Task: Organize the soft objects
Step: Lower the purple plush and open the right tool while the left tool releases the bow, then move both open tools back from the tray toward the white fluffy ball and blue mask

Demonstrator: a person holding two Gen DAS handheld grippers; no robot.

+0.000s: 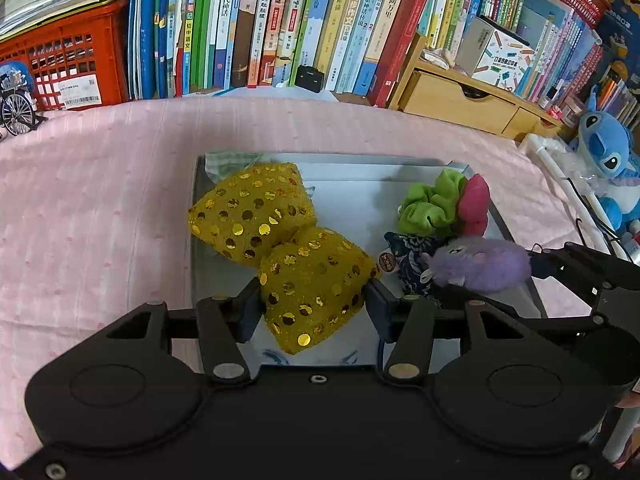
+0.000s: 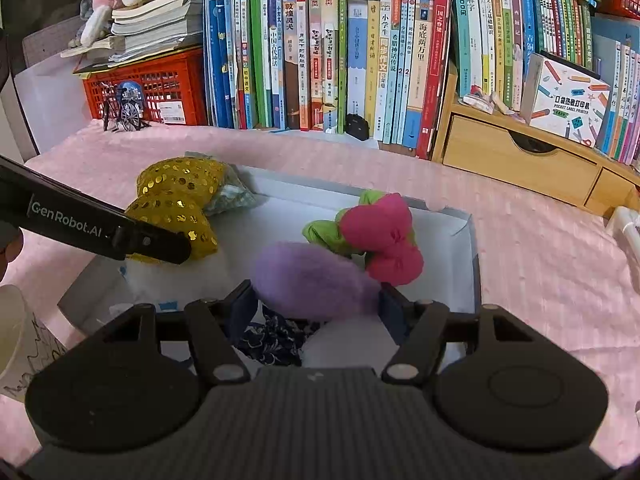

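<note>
- Soft toys lie in a shallow white box [image 1: 420, 170] on a pink cloth [image 1: 100, 200].
- Left wrist view: the left gripper [image 1: 314, 300] has its pads against both sides of the near lobe of a yellow sequined bow [image 1: 280, 240], grasping it at the box's left side. A green scrunchie [image 1: 432, 204], a pink scrunchie [image 1: 476, 204] and a dark blue patterned cloth [image 1: 412, 256] sit at the right, where a purple fuzzy toy [image 1: 480, 262] meets the right gripper's fingers [image 1: 560, 260].
- Right wrist view: the right gripper [image 2: 316, 304] clasps the purple fuzzy toy [image 2: 316, 280] between its pads, above the dark blue patterned cloth [image 2: 276, 340]. The pink scrunchie [image 2: 384, 236] touches the green scrunchie [image 2: 324, 234] just behind. The left gripper's finger [image 2: 152, 242] lies against the yellow sequined bow [image 2: 176, 196].
</note>
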